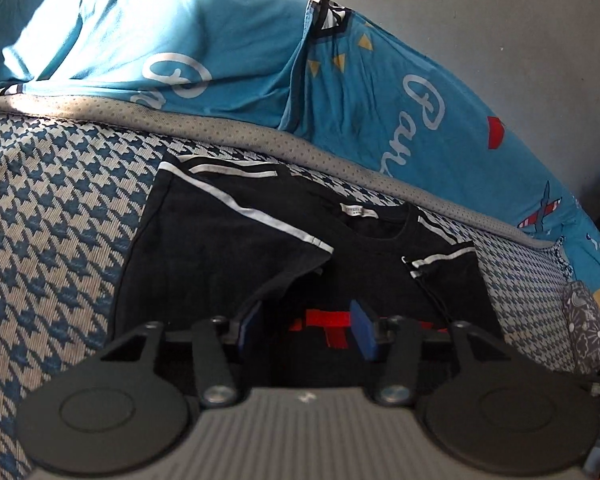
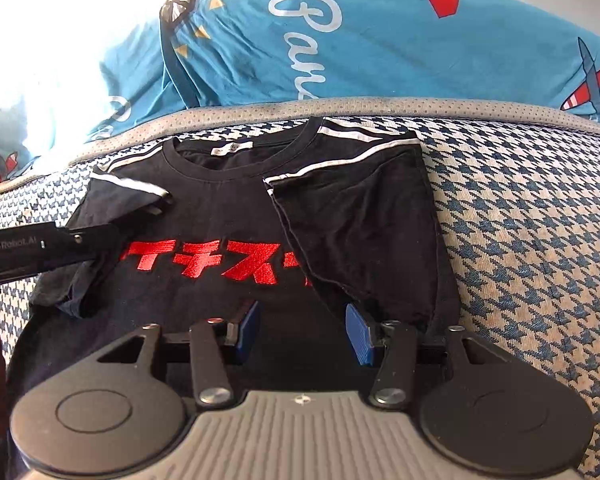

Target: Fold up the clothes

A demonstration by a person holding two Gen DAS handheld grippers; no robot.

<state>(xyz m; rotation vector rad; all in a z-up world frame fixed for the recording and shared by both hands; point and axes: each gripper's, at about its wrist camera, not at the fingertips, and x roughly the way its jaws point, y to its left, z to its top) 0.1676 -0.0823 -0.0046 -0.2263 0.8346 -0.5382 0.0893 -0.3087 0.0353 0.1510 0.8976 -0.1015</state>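
Showing red lettering (image 2: 204, 262) fully, right view only; shirt (image 1: 204, 248).

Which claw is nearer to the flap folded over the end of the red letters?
Right. The right claw hovers at the lower tip of the flap; the left claw is across the red letters, over the other sleeve.

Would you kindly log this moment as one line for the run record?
task: fold clothes | black T-shirt on bed, both sleeves folded in | left tongs open, nothing held | right tongs open above shirt
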